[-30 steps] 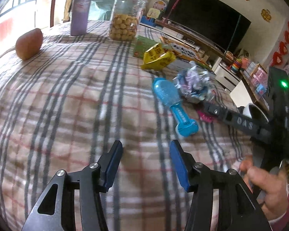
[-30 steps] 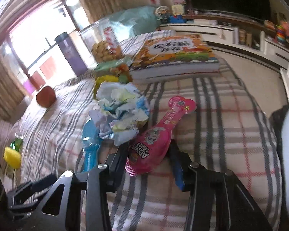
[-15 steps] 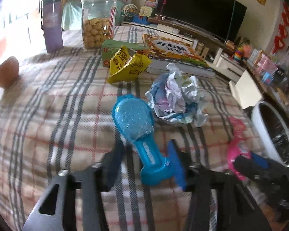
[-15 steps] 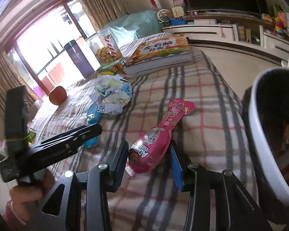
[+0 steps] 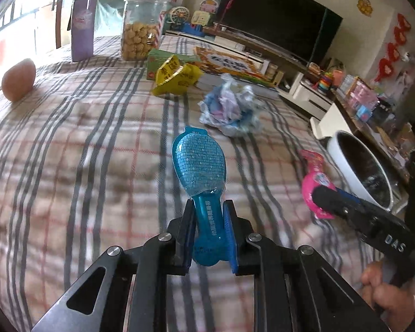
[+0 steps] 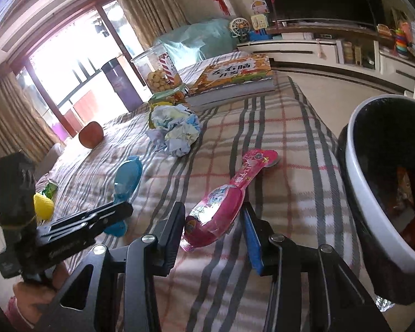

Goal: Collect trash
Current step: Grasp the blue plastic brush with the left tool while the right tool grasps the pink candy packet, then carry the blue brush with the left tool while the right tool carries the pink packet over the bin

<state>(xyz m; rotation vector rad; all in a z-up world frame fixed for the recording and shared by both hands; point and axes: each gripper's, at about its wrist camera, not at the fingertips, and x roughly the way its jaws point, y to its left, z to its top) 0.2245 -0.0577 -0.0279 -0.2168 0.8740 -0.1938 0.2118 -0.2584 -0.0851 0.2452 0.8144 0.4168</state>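
My left gripper [image 5: 209,221] is shut on the narrow end of a blue plastic wrapper [image 5: 200,166] lying on the plaid tablecloth; the wrapper also shows in the right wrist view [image 6: 127,177]. My right gripper [image 6: 214,218] is open, its jaws on either side of the wide end of a pink wrapper [image 6: 224,202], apart from it; the pink wrapper [image 5: 315,185] also shows in the left wrist view. A crumpled paper ball [image 5: 231,110] and a yellow wrapper [image 5: 177,76] lie farther back. A white trash bin with a dark liner [image 6: 387,188] stands off the table's right edge.
A cookie jar [image 5: 141,38], a purple tumbler [image 5: 83,25], a green box [image 5: 160,61], a thick book [image 6: 232,80] and an apple [image 5: 18,78] stand at the far side. A yellow object [image 6: 43,207] lies past the near-left edge.
My left gripper has closed on the blue wrapper's narrow end. My right gripper stays open around the pink wrapper and has turned a little, with the bin now nearer on its right.
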